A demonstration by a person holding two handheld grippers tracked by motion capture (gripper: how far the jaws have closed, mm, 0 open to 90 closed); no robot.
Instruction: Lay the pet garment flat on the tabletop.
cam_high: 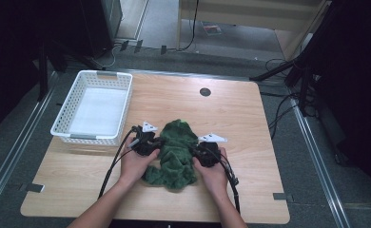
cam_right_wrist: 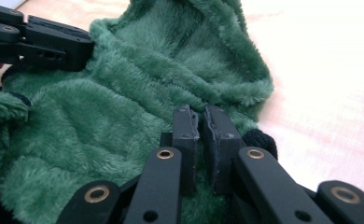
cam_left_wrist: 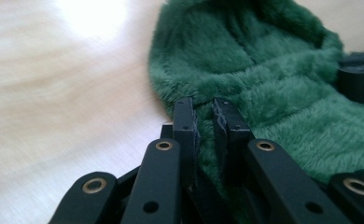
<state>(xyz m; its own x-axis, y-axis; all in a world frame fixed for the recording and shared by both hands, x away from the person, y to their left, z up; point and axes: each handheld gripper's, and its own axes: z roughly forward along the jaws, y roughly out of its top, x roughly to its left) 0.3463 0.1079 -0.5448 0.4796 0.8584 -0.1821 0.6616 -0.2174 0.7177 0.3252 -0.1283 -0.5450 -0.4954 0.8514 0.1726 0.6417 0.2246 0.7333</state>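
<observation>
Garment: the green fleece garment (cam_high: 175,153) lay crumpled on the surface (cam_high: 231,118), right of the white basket (cam_high: 94,106).
Left tongs (cam_left_wrist: 204,116): clamped on its left edge.
Right tongs (cam_right_wrist: 202,122): clamped on its right edge.
Risk: thin pinches on plush pile could slip; uneven lifting could bunch it.
Obstacles: the basket's near wall stood beside the left hand (cam_high: 135,164).
</observation>
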